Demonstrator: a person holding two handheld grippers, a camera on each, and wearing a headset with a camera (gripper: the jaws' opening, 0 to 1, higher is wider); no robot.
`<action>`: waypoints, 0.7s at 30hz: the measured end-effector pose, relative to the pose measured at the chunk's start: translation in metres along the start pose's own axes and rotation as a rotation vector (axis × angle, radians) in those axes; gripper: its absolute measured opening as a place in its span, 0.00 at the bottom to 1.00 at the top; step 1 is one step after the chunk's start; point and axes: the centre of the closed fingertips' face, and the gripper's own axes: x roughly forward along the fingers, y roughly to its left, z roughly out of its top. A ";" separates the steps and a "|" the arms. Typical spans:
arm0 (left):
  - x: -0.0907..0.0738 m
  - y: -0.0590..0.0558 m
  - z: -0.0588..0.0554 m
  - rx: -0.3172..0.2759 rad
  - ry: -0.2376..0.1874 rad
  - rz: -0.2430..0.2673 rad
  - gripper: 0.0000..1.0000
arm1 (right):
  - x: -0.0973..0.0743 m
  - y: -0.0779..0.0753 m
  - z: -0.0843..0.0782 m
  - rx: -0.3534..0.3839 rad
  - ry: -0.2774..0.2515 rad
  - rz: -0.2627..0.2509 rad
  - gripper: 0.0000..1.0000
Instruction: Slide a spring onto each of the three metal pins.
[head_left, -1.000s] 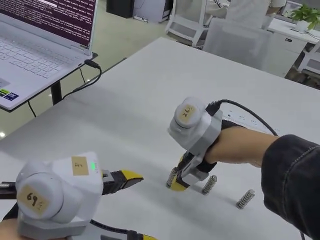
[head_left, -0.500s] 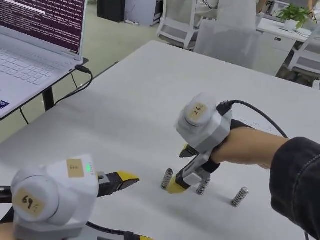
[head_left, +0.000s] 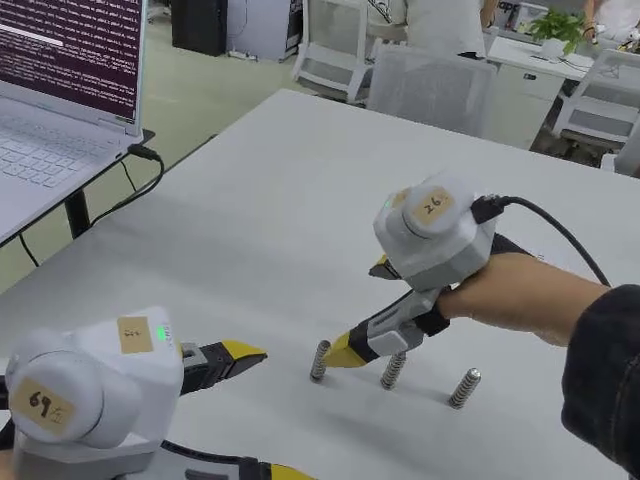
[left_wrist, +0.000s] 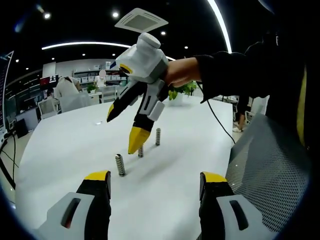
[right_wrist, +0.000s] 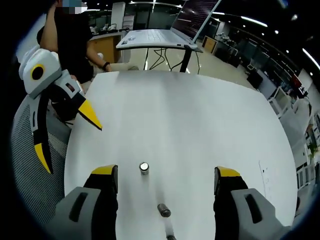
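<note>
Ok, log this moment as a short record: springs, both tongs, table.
springs: three, upright in a row on the white table
right tongs: open, empty, angled down over the row
left tongs: open, empty, short of the row
laptop: open, beside the table

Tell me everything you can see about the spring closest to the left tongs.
The spring is a coil of silvery grey metal, standing nearly upright on the white table at one end of a row of three. In the right gripper view its top is a bright round cap. One yellow tip of the open right tongs sits close beside it; whether they touch is unclear.
</note>
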 end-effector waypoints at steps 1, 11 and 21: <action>0.000 0.000 0.000 0.000 0.000 -0.001 0.69 | -0.003 -0.002 0.002 0.011 -0.017 -0.008 0.78; 0.003 0.001 0.005 0.011 -0.002 -0.005 0.69 | -0.035 -0.017 0.006 0.075 -0.129 -0.099 0.82; 0.006 0.003 0.010 0.021 -0.003 -0.010 0.69 | -0.072 -0.022 -0.013 0.156 -0.203 -0.173 0.86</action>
